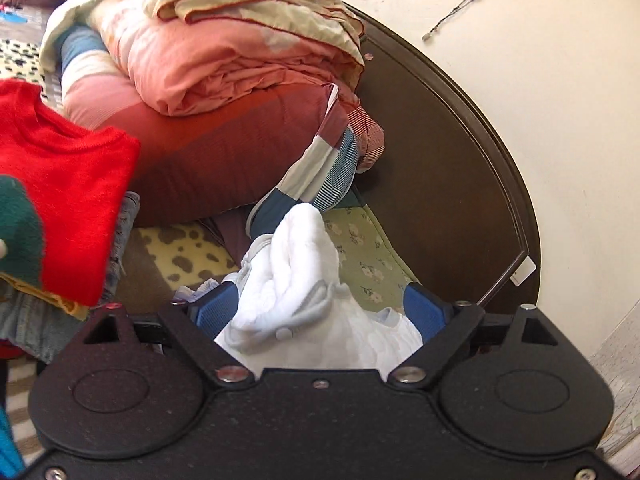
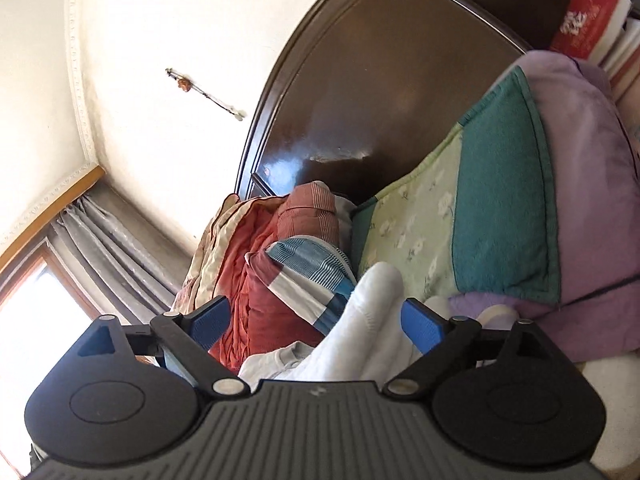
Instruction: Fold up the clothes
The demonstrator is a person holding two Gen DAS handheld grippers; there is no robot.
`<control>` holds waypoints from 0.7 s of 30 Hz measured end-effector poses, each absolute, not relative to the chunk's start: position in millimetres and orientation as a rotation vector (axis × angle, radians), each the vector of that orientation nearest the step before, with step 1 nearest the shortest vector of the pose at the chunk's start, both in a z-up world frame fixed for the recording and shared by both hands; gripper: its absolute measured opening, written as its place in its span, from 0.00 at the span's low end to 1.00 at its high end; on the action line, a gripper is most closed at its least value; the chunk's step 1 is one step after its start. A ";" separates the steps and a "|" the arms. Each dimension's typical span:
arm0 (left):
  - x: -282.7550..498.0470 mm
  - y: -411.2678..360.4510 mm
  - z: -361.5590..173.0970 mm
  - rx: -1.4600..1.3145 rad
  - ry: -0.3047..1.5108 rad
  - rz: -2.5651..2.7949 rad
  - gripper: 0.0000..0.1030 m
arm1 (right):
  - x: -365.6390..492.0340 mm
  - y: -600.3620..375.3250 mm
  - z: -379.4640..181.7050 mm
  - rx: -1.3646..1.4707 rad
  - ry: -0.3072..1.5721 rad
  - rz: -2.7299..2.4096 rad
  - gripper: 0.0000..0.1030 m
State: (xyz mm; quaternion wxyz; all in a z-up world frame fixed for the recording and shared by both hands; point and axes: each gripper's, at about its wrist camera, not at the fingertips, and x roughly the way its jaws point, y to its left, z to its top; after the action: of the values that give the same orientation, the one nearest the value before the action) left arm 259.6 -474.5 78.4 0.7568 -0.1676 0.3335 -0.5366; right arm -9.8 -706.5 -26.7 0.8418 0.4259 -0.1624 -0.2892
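Note:
A bunched white garment [image 1: 296,280] with grey trim and a snap button lies on the bed between the blue pads of my left gripper [image 1: 320,310]. That gripper is open, its jaws wide apart; the cloth leans against the left pad [image 1: 216,310]. In the right wrist view the same white garment [image 2: 368,320] rises between the fingers of my right gripper [image 2: 316,322], also open, with the cloth against the right pad [image 2: 422,324]. A red knit top [image 1: 68,196] with a green part sits on folded jeans [image 1: 32,316] at the left.
A dark wooden headboard [image 1: 440,168] curves behind the bed, with the cream wall beyond. Piled pink and red bedding [image 1: 224,92] and a striped patchwork pillow [image 2: 304,276] crowd the back. A green floral and purple blanket [image 2: 500,208] fills the right; curtains and a window [image 2: 48,288] stand left.

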 end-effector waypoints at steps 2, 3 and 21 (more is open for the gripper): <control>243.8 -457.7 84.0 -0.320 0.689 -1.126 0.96 | -8.5 -696.6 -18.6 0.878 -0.316 -0.589 0.94; 236.6 -450.6 86.9 -0.295 0.676 -1.099 1.00 | -9.8 -690.6 -13.9 0.867 -0.294 -0.588 0.95; 98.7 -416.9 113.3 0.203 0.481 -0.913 1.00 | -65.6 -584.2 64.4 0.621 0.111 -0.679 1.00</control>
State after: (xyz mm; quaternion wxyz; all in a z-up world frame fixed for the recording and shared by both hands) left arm 98.7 -416.9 113.3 0.8648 0.0969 0.2295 -0.4359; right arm -65.6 -584.2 64.4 0.8945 0.2995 0.0533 -0.3275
